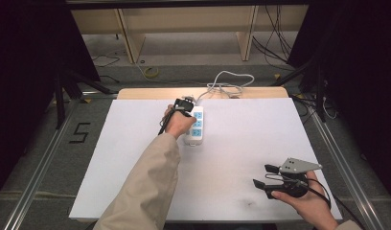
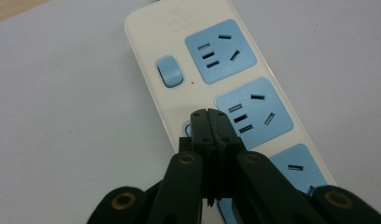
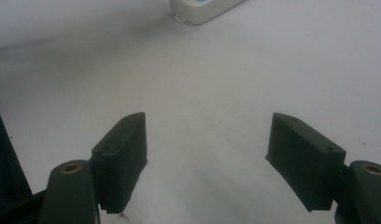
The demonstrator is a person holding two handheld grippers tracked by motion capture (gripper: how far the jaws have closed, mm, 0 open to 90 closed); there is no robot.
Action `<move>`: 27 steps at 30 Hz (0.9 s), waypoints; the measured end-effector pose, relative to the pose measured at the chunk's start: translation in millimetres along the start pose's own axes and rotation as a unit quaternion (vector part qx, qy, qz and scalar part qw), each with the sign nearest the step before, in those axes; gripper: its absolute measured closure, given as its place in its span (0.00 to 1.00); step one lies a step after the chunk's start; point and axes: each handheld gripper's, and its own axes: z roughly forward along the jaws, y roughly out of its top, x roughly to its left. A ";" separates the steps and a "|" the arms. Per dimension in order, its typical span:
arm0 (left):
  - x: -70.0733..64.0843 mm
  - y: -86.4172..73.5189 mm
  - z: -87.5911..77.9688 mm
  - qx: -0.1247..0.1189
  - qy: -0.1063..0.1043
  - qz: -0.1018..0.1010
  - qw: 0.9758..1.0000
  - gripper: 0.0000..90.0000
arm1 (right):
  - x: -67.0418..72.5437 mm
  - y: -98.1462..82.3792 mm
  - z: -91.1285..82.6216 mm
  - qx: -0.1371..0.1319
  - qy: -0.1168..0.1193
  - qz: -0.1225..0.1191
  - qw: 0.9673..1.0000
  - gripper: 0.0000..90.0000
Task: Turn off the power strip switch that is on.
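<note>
Black jaws, left: the left gripper (image 2: 208, 114) has its jaws pressed together with nothing between them, the joined tips resting on a small blue switch that they mostly hide, on the power strip (image 2: 146, 70).
Black jaws, right: the right gripper (image 3: 207, 140) sits near the person's edge of the table with its jaws standing wide apart, nothing between them, hovering low over bare white surface.
Step in hand: by my reading, the left tips are pressing the rocker switch beside the middle socket.
Switch under the tips: a sliver of blue shows at the left of the tips; whether it has already rocked over I cannot tell.
Next switch: an identical blue rocker switch (image 2: 170, 71) lies just beyond the tips, further along the same edge of the strip, untouched.
Sockets: the blue middle socket (image 2: 254, 114) lies just right of the tips and the far socket (image 2: 221, 50) beyond it.
Strip: cream-bodied, flat on the white table (image 1: 241, 158), well ahead of the right gripper; its white cable (image 1: 227, 84) coils off past the far end.
Doing it well: keep the jaws together so the tip acts as one blunt finger, push straight down on one end of the rocker, and stay off the socket face.
Risk: the strip is unrestrained, so an angled push could slide it; the idle right gripper could steady the near end.
</note>
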 end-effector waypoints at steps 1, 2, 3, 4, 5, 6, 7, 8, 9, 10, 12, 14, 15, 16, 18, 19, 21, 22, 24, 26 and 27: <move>-0.1 -0.1 0.1 -0.001 0.000 0.000 1.000 1.00 | 0.0 0.0 0.0 -0.001 0.000 0.000 1.000 0.32; 0.1 -0.1 0.0 0.000 0.000 -0.001 1.000 1.00 | 0.0 0.0 0.1 0.000 0.000 -0.001 1.000 0.32; 0.1 -0.1 -0.1 0.000 0.000 -0.003 1.000 1.00 | 0.0 0.0 0.1 0.000 0.000 -0.001 1.000 0.32; -0.2 0.0 -0.1 0.001 0.001 -0.003 1.000 1.00 | 0.0 0.0 0.0 0.000 0.000 -0.001 1.000 0.32; -0.8 0.0 0.1 0.000 0.003 -0.003 1.000 1.00 | 0.1 0.0 0.1 0.000 0.001 -0.001 1.000 0.32; -1.3 0.3 0.2 0.001 0.005 -0.001 1.000 1.00 | 0.2 0.1 0.1 0.000 0.001 0.000 1.000 0.32; -0.9 0.7 -0.1 0.004 0.005 0.003 1.000 1.00 | 0.2 0.1 0.1 0.000 0.001 -0.001 1.000 0.32; -1.0 0.9 0.2 0.004 0.004 0.000 1.000 1.00 | 0.2 0.1 0.1 0.000 0.001 -0.001 1.000 0.32; -0.7 0.9 0.2 0.004 0.003 0.000 1.000 1.00 | 0.2 0.1 0.2 0.000 0.002 -0.001 1.000 0.32; -0.7 0.8 0.2 0.004 0.002 -0.003 1.000 1.00 | 0.2 0.0 0.2 0.000 0.002 -0.001 1.000 0.32; -0.6 0.6 0.4 0.004 0.003 -0.003 1.000 1.00 | 0.3 0.0 0.2 0.000 0.002 -0.001 1.000 0.32; -1.4 0.9 0.8 0.005 0.009 0.003 1.000 1.00 | 0.2 -0.1 0.4 0.000 0.002 -0.001 1.000 0.32; -2.5 1.0 1.1 0.004 0.012 0.006 1.000 1.00 | 0.5 -0.1 0.6 0.001 0.002 -0.001 1.000 0.32; -3.6 0.9 1.1 0.004 0.015 0.008 1.000 1.00 | 0.5 -0.1 0.7 0.001 0.003 -0.003 1.000 0.32; -2.7 0.6 1.1 0.002 0.013 0.006 1.000 1.00 | 0.6 -0.1 0.9 0.002 0.003 -0.003 1.000 0.32; -1.1 0.4 1.0 0.002 0.007 -0.001 1.000 1.00 | 0.7 0.0 1.1 0.001 0.003 -0.002 1.000 0.32; 1.4 0.6 0.8 0.005 -0.001 -0.008 1.000 1.00 | 0.8 0.1 1.0 0.001 0.003 -0.003 1.000 0.32; 1.3 0.8 0.8 0.005 0.000 -0.007 1.000 1.00 | 0.8 0.1 1.0 0.001 0.003 -0.003 1.000 0.32; -0.7 0.8 0.9 0.004 0.006 0.000 1.000 1.00 | 0.5 -0.1 0.9 0.002 0.003 -0.003 1.000 0.32; -1.3 0.8 0.8 0.005 0.008 0.000 1.000 1.00 | 0.3 -0.1 0.8 0.002 0.003 -0.003 1.000 0.32; -1.3 0.7 0.9 0.004 0.008 -0.003 1.000 1.00 | 0.6 0.0 0.9 0.002 0.003 -0.003 1.000 0.32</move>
